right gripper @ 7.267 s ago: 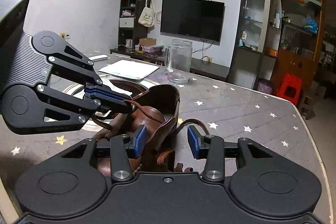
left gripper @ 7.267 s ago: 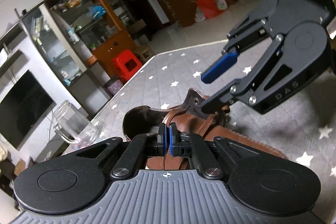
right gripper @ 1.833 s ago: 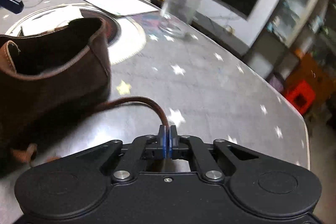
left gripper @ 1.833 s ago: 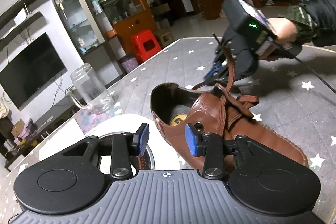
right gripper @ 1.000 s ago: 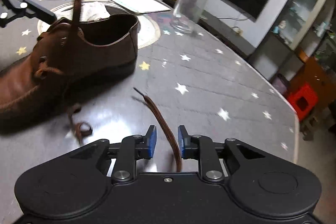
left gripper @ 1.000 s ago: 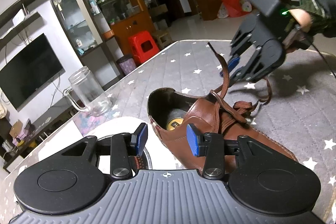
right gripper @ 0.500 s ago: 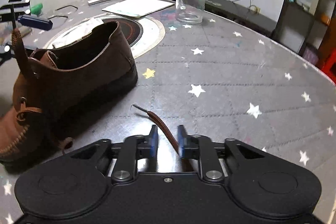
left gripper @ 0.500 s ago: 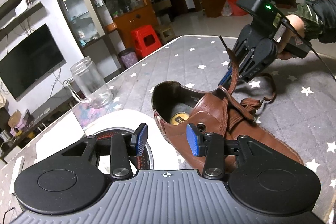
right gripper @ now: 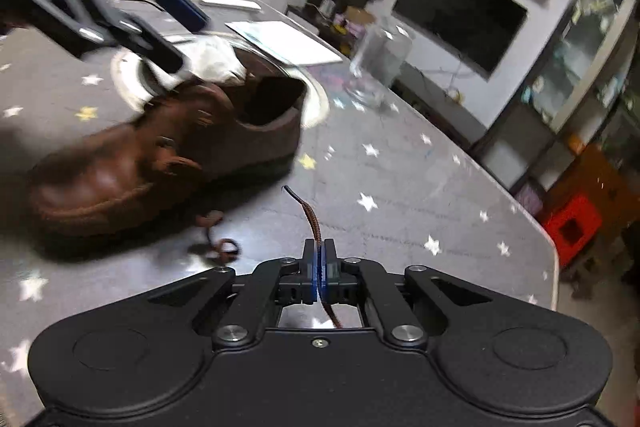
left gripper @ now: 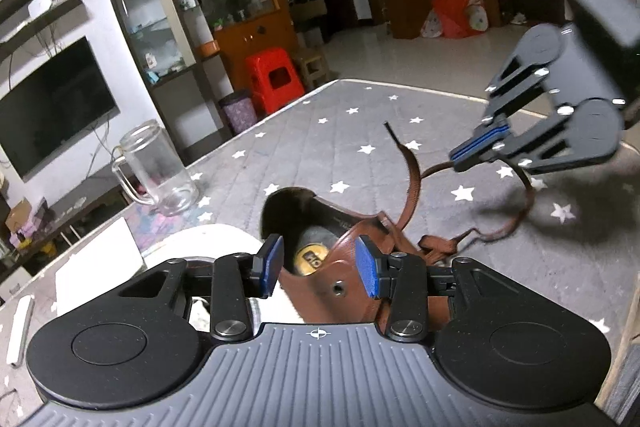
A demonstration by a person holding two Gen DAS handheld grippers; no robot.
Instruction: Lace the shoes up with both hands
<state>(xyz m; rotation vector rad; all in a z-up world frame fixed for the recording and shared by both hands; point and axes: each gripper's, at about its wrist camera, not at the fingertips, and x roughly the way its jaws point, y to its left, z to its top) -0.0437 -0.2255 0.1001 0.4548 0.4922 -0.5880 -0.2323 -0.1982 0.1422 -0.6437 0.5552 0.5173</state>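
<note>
A brown leather shoe (left gripper: 340, 267) lies on the grey star-patterned table, and it also shows in the right wrist view (right gripper: 160, 163). My left gripper (left gripper: 320, 271) is open just above the shoe's tongue, holding nothing. A free brown lace end (left gripper: 412, 179) curls up from the eyelets. My right gripper (right gripper: 319, 263) is shut on the other brown lace (right gripper: 310, 217), whose tip sticks out past the pads. In the left wrist view the right gripper (left gripper: 480, 149) hovers to the right of the shoe with the lace (left gripper: 524, 203) looping down to it.
A glass jar with a handle (left gripper: 156, 171) stands on the table behind the shoe. A white round plate (right gripper: 316, 99) and a sheet of paper (right gripper: 288, 41) lie beyond it. The table edge (right gripper: 554, 259) is at the right, a red stool (left gripper: 274, 79) beyond.
My right gripper has closed on the lace that lay between its open pads and pulled away from the shoe. My left gripper stays open over the shoe.
</note>
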